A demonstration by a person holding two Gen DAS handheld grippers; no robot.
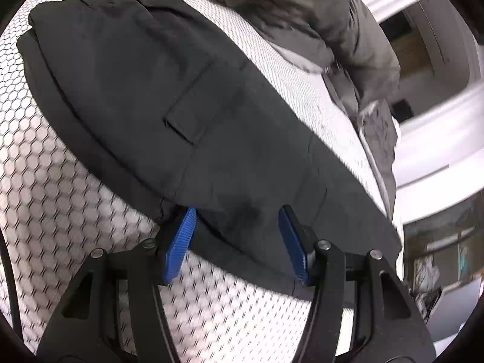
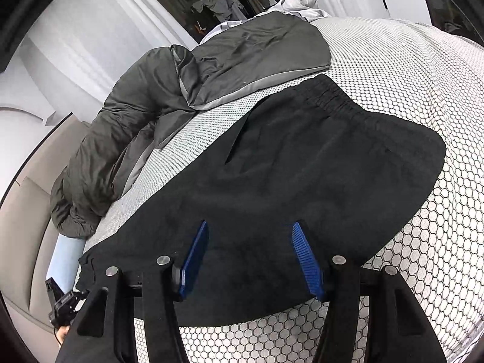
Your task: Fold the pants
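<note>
Black pants (image 1: 187, 96) lie folded lengthwise on a bed cover (image 1: 54, 187) printed with a honeycomb pattern. A flap pocket faces up, and the elastic waistband (image 2: 329, 96) lies at the far end. My left gripper (image 1: 237, 214) stands open at the near hem edge. Its left blue pad (image 1: 181, 242) touches the hem, and fabric lies between the jaws. My right gripper (image 2: 251, 224) is open, low over the pants (image 2: 302, 166) near their front edge. The cloth between its blue pads (image 2: 305, 257) lies flat and unpinched.
A dark olive jacket (image 2: 127, 139) and a grey blanket (image 2: 257, 54) are heaped along the bed's far side, close to the pants. White moulded walls (image 2: 75, 45) rise behind. Past the bed's lower-left edge, a black device (image 2: 65, 302) shows by a beige floor.
</note>
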